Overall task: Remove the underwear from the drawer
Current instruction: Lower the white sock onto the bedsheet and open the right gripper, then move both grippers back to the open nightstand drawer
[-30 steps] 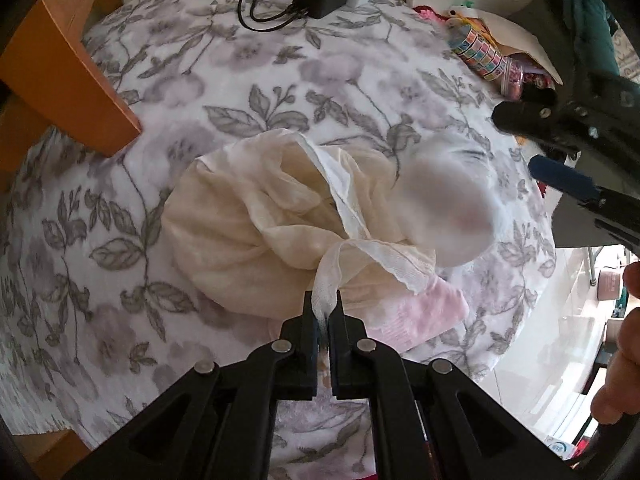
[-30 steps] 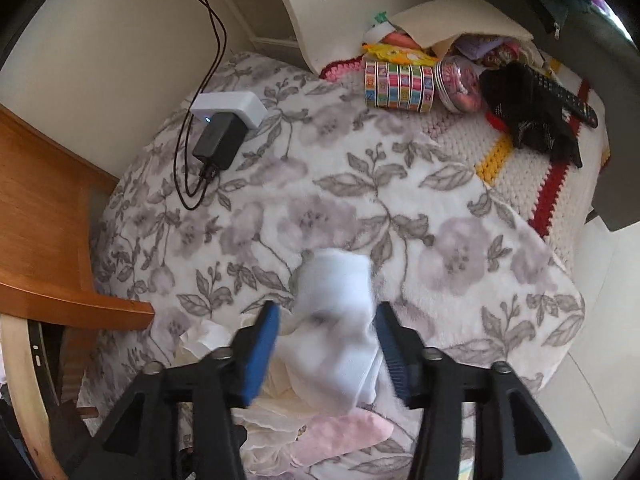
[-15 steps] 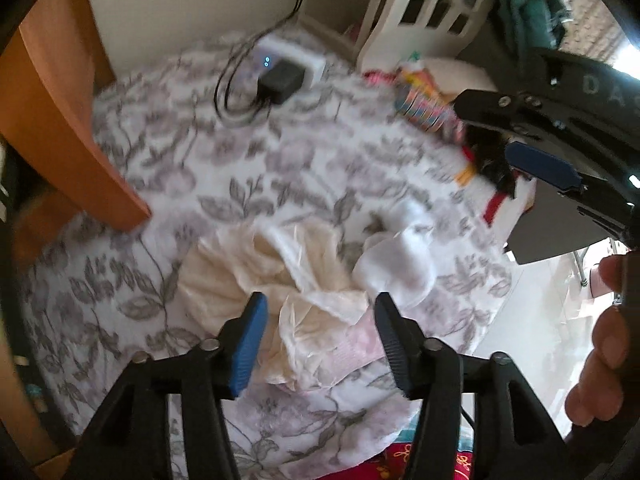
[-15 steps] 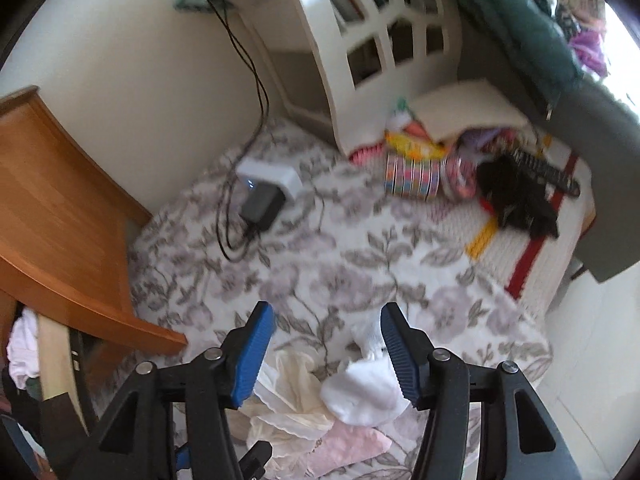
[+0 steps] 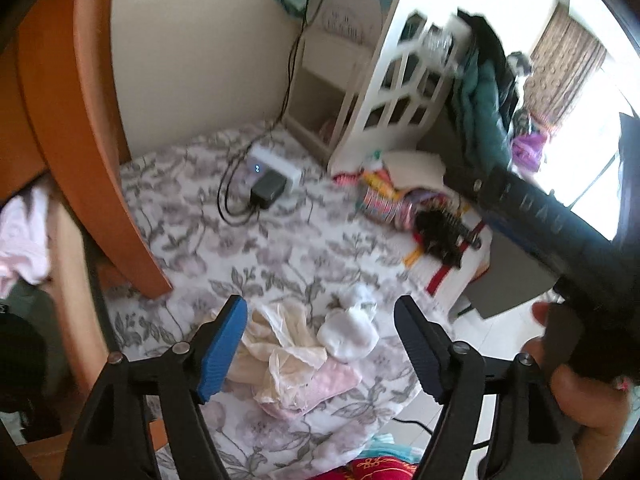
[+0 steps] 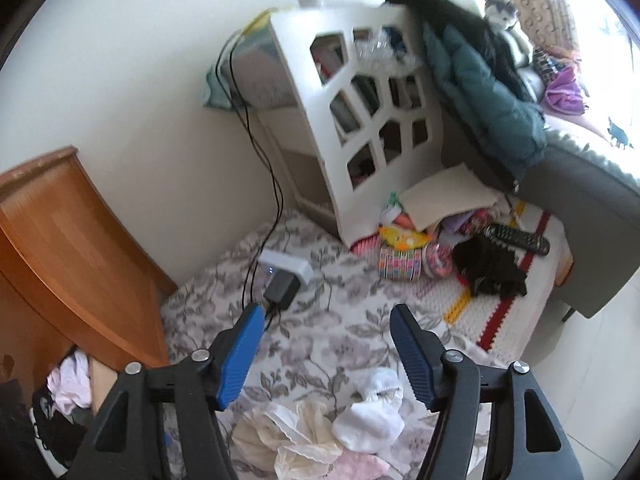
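A small pile of underwear lies on the floral bedspread (image 5: 288, 248): a cream lace piece (image 5: 276, 340), a white piece (image 5: 352, 328) and a pink piece (image 5: 324, 384). My left gripper (image 5: 320, 344) hangs well above the pile, open, nothing between its blue pads. My right gripper (image 6: 326, 354) is also open and empty, with the white piece (image 6: 372, 412) and the cream piece (image 6: 296, 436) below it. The open wooden drawer (image 5: 84, 152) stands at the left with pink clothes (image 5: 20, 240) still inside; the drawer's clothes (image 6: 72, 380) show in the right wrist view too.
A charger block with cables (image 6: 284, 280) lies on the bedspread toward the wall. A white lattice cabinet (image 6: 368, 120), a remote (image 6: 516, 236), a black cloth (image 6: 488, 268) and toys sit at the back right. A hand (image 5: 584, 400) holds the right gripper's handle.
The left gripper let go of the cream lace piece and opened. Both grippers rose and drew back from the pile, which now lies still on the bedspread.
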A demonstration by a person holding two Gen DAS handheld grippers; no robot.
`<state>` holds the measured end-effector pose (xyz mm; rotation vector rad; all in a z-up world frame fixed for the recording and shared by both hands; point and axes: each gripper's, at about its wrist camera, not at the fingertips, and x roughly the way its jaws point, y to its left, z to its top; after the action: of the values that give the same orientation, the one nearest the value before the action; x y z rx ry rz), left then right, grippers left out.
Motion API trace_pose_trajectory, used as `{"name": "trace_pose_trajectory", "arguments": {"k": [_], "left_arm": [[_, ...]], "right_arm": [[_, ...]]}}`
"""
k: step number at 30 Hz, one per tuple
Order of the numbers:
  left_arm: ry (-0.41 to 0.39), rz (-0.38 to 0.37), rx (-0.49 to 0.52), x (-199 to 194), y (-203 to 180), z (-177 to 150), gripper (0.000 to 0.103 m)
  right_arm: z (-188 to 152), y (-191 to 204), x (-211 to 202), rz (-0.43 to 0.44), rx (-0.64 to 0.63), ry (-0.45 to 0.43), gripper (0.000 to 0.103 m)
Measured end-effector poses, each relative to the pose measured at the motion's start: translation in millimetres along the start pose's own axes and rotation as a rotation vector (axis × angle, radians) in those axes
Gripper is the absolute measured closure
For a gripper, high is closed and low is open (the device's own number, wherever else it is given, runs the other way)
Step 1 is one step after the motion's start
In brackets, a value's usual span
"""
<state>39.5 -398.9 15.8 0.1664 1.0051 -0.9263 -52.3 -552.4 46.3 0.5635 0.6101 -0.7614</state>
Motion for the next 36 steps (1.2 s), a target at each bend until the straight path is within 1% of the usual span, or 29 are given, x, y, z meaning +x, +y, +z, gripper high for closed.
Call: {"name": "trace_pose_trajectory", "arguments": {"k": [1, 2, 3, 4, 5, 7, 9, 12, 14, 15, 18, 19, 21, 23, 28, 29, 31, 34, 36], "left_arm": [[-0.018, -0.005, -0.006, -7.7, 2.1, 1.7, 0.022], [-0.039, -0.008, -0.012, -16.2, 4.9, 3.5, 0.017], [-0.061, -0.009, -0.016, -25.1, 8.1, 5.1, 0.015], [-0.084, -0.009, -0.020, -32.9, 11.1, 6.4, 0.014], [-0.100, -0.007, -0.023, -39.5, 14.0, 7.3, 0.013], [-0.139, 0.011, -0.032, -54.7, 24.5, 9.3, 0.010], [-0.165, 0.032, -0.046, -65.3, 36.0, 9.9, 0.006], [-0.206, 0.070, -0.102, -84.2, 64.0, 9.3, 0.006], [-0.239, 0.102, -0.160, -100.1, 90.5, 6.7, 0.005], [-0.249, 0.115, -0.177, -104.8, 98.0, 5.2, 0.005], [-0.295, 0.197, -0.248, -126.7, 132.9, -2.4, 0.005], [-0.314, 0.241, -0.276, -136.7, 147.7, -6.4, 0.005], [-0.339, 0.309, -0.321, -151.9, 169.4, -14.3, 0.005], [-0.364, 0.357, -0.371, -167.2, 191.7, -23.3, 0.004], [-0.424, 0.404, -0.511, -200.4, 242.2, -47.8, 0.003], [-0.437, 0.422, -0.546, -207.7, 253.6, -54.4, 0.000], [-0.456, 0.456, -0.600, -219.1, 272.2, -66.1, 0.000], [-0.469, 0.489, -0.655, -230.0, 293.1, -79.6, 0.000], [-0.480, 0.519, -0.670, -233.5, 298.7, -87.9, 0.000]], "right_arm": [[0.6, 1.0, -3.1, -0.001, -0.001, -0.009, 0.031], [1.4, 3.8, -7.2, 0.001, -0.006, -0.019, 0.030], [1.2, 6.2, -9.3, 0.006, -0.011, -0.025, 0.027], [1.2, 10.3, -12.4, 0.018, -0.017, -0.033, 0.022], [0.8, 12.4, -13.9, 0.028, -0.019, -0.038, 0.020], [-0.7, 21.3, -15.8, 0.061, -0.030, -0.046, 0.012], [-3.4, 29.9, -14.8, 0.080, -0.053, -0.040, 0.008], [-8.0, 43.5, -12.7, 0.089, -0.088, -0.034, 0.003], [-10.4, 50.9, -11.8, 0.100, -0.096, -0.027, 0.003], [-11.0, 54.6, -10.6, 0.107, -0.104, -0.021, 0.003], [-16.1, 73.3, -10.7, 0.119, -0.143, -0.012, 0.002], [-17.9, 79.6, -11.4, 0.127, -0.157, -0.011, 0.002], [-21.8, 94.6, -12.7, 0.152, -0.192, -0.008, 0.002], [-26.9, 110.2, -13.3, 0.178, -0.224, -0.001, 0.001], [-44.9, 155.7, -19.2, 0.264, -0.320, 0.012, 0.000], [-47.5, 161.6, -20.5, 0.275, -0.330, 0.013, 0.000], [-55.4, 177.7, -25.0, 0.306, -0.362, 0.011, 0.000], [-66.9, 198.4, -30.6, 0.338, -0.405, 0.005, 0.000], [-75.2, 211.7, -34.1, 0.366, -0.430, 0.005, 0.000]]}}
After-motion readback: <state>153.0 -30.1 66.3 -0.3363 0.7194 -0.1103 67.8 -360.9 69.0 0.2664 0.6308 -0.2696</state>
